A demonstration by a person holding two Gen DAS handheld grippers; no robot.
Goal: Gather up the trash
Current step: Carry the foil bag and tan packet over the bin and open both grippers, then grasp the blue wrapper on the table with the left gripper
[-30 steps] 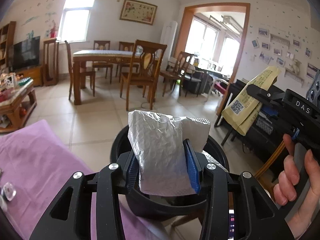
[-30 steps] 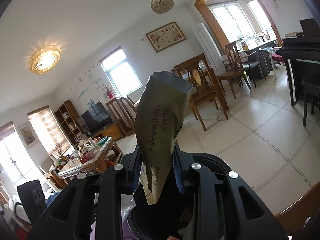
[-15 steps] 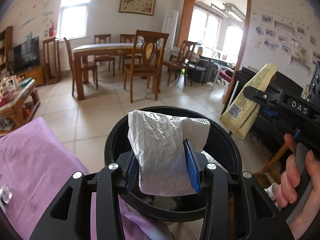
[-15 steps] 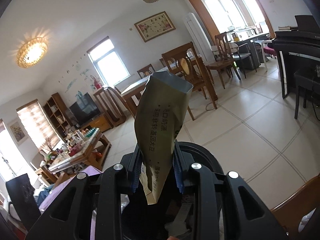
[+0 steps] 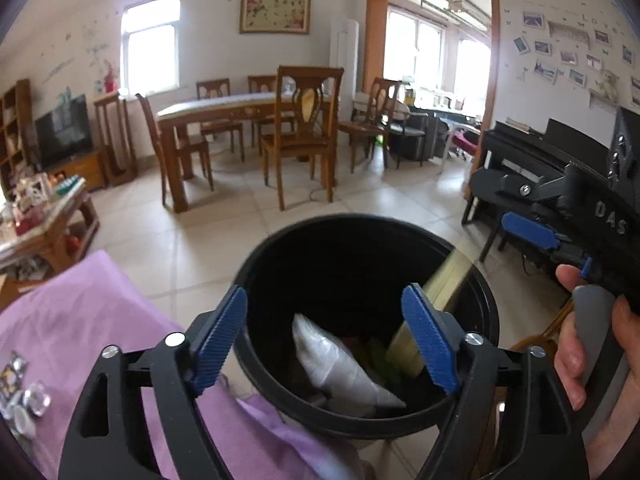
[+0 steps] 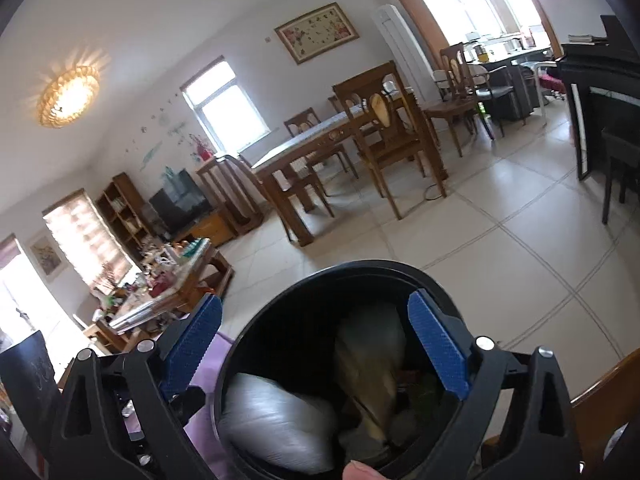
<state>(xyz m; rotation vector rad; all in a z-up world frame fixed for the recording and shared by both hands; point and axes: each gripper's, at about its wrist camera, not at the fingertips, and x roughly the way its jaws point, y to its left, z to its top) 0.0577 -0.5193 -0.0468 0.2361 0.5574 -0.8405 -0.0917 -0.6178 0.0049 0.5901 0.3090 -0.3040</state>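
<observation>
A round black trash bin point(image 5: 280, 248) point(image 6: 320, 280) stands right under both grippers. Inside it lie a silver foil packet point(image 5: 340, 368) point(image 6: 276, 420) and a yellow-green paper wrapper point(image 5: 432, 300) point(image 6: 368, 364), the wrapper blurred as it drops. My left gripper point(image 5: 326, 340) hangs over the bin with its jaws opening and nothing between the blue pads. My right gripper point(image 6: 316, 344), seen from the side in the left wrist view point(image 5: 528, 228), is also opening over the bin, empty. A hand point(image 5: 580, 344) holds its grey handle.
A purple cloth point(image 5: 80, 320) covers the surface left of the bin, with small foil scraps point(image 5: 24, 396) at its left edge. Tiled floor, a wooden dining table with chairs point(image 5: 248, 136), a cluttered coffee table point(image 5: 40, 216) and a black piano point(image 5: 532, 160) surround the spot.
Both grippers opened. The silver packet fell from the left one and the yellow-green wrapper from the right one into the bin.
</observation>
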